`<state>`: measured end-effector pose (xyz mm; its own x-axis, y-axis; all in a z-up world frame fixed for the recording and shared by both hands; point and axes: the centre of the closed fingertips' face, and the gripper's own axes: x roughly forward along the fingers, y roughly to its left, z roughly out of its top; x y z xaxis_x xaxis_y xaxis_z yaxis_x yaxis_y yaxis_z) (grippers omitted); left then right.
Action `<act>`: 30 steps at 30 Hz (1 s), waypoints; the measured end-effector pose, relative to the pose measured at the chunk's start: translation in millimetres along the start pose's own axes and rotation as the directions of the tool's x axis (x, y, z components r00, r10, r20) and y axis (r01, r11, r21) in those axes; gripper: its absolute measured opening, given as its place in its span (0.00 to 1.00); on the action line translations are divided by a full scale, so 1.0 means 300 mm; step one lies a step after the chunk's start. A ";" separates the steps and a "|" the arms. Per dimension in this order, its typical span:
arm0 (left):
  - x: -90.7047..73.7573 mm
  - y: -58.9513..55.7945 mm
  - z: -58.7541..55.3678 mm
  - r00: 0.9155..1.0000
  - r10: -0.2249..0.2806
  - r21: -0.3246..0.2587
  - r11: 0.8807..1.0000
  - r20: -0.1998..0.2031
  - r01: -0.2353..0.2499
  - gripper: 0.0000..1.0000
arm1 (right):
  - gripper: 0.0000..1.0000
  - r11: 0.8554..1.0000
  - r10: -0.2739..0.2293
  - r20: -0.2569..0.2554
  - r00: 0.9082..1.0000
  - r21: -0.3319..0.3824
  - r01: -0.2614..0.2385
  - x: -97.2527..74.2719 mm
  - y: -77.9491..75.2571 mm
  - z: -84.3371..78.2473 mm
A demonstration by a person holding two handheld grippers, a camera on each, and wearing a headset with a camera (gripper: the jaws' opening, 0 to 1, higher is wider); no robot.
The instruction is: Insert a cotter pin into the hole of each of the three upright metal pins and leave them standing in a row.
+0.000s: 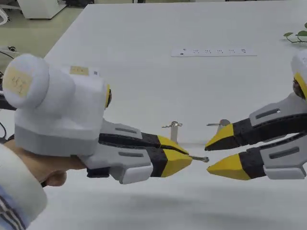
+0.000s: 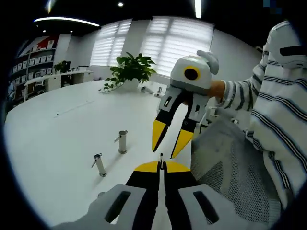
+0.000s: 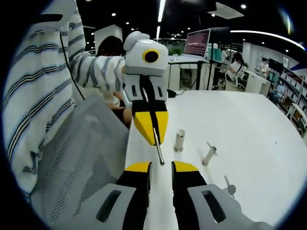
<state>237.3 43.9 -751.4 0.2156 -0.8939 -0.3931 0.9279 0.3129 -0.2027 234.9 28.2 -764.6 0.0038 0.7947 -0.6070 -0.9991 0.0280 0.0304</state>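
Note:
My left gripper is shut on a thin cotter pin that sticks out past its yellow tips toward the right gripper. My right gripper stands open, its jaws above and below the pin's end without closing on it. In the right gripper view the cotter pin points down between my open right gripper jaws. Behind them two upright metal pins stand on the white table, each with a cotter pin through its top. The right gripper view shows three metal pins in a row.
A white strip with small markings lies far back on the table. Plant leaves reach in at the far right edge. A grey mesh chair and a striped sleeve are close behind the grippers.

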 end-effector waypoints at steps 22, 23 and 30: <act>-0.002 -0.055 -0.015 0.995 -0.095 0.125 0.988 -0.006 0.095 0.00 | 0.05 0.995 0.101 0.010 0.995 0.011 -0.101 0.027 0.082 0.003; -0.003 -0.055 -0.019 0.995 -0.099 0.124 0.987 -0.004 0.099 0.00 | 0.05 0.994 0.110 0.009 0.994 0.014 -0.110 0.028 0.087 0.003; -0.006 -0.060 -0.050 0.995 -0.098 0.110 0.989 -0.018 0.099 0.01 | 0.05 0.991 0.134 0.010 0.991 0.021 -0.134 0.040 0.096 0.007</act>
<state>215.8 44.8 -760.4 0.1183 -0.9143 -0.3873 0.9725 0.1855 -0.1408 206.2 39.8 -769.5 -0.1294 0.7974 -0.5894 -0.9896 -0.0660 0.1280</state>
